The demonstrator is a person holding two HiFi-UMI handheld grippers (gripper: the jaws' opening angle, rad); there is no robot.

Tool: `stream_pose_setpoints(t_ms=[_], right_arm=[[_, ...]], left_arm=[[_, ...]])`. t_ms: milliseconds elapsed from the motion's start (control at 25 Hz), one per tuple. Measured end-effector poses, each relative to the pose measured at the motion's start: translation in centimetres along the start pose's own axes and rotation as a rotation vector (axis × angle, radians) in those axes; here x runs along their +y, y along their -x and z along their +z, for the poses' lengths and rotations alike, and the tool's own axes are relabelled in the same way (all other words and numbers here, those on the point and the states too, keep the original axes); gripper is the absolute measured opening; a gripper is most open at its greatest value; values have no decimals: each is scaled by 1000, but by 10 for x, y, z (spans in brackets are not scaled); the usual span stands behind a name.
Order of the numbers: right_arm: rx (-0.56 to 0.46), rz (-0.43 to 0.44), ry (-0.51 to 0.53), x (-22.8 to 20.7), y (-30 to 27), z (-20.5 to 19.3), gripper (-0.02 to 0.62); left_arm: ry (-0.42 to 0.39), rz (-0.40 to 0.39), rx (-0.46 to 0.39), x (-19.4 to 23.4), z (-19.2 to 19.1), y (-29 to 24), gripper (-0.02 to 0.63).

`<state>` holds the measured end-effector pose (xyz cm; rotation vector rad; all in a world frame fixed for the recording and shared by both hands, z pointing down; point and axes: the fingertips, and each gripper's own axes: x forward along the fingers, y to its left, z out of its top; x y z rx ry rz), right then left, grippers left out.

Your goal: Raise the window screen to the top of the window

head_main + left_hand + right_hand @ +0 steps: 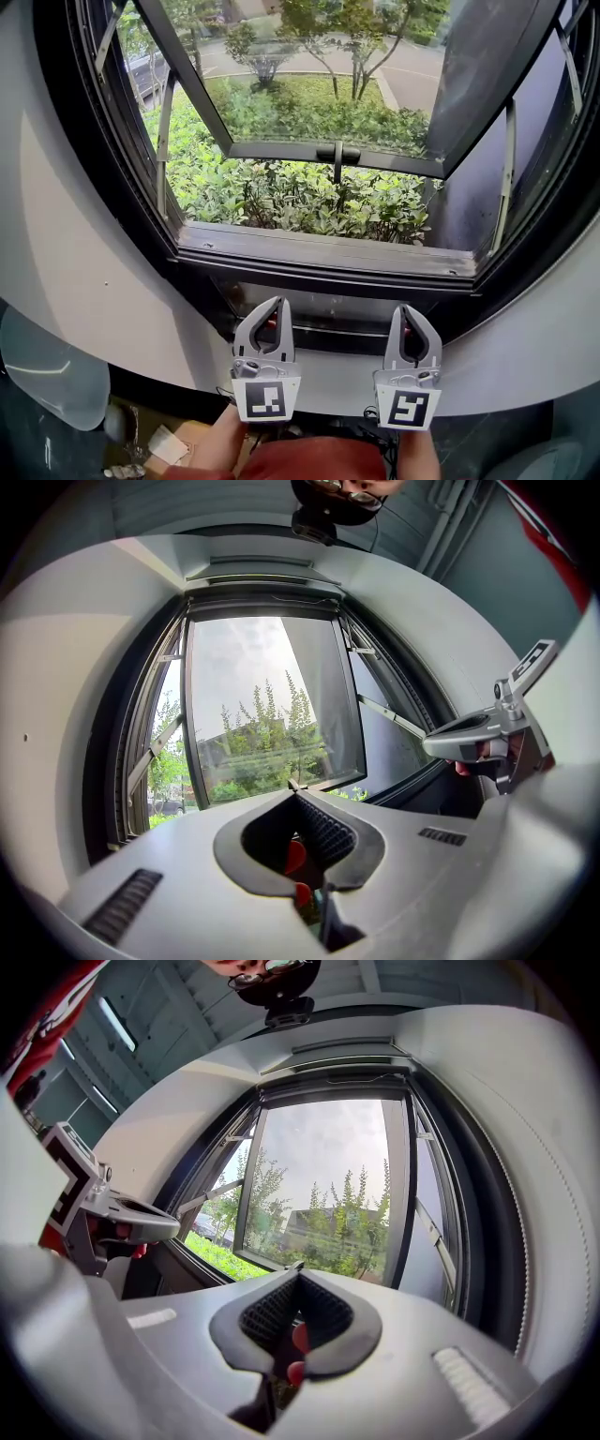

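The window (328, 248) has its glass sash (309, 75) swung outward, with a black handle (337, 153) on the sash's lower rail. No screen mesh covers the opening; a pale grey bar (328, 307) lies low across the inner frame. My left gripper (275, 302) is shut and empty, its tips just below that bar's left part. My right gripper (406, 309) is shut and empty too, level with it to the right. In the left gripper view the left gripper (293, 786) points at the open window. The right gripper (296, 1267) does the same in its own view.
Metal stays (166, 141) (506, 169) brace the sash at both sides. A curved white wall (84, 244) surrounds the dark frame. Green hedge (300, 192) lies outside below the sill. A cardboard box (173, 445) and a pale round object (47, 370) sit low at the left.
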<state>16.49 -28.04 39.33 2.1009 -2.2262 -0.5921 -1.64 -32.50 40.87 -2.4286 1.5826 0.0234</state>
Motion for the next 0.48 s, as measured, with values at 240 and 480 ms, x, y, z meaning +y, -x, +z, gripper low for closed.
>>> stream_pose_setpoints(t_ms=[240, 480], right_arm=[[3, -5, 1, -2, 1, -1, 9], [-7, -4, -1, -4, -2, -1, 9]], left_arm=[[-9, -4, 5, -2, 0, 1, 5], [-9, 2, -1, -3, 2, -1, 5]])
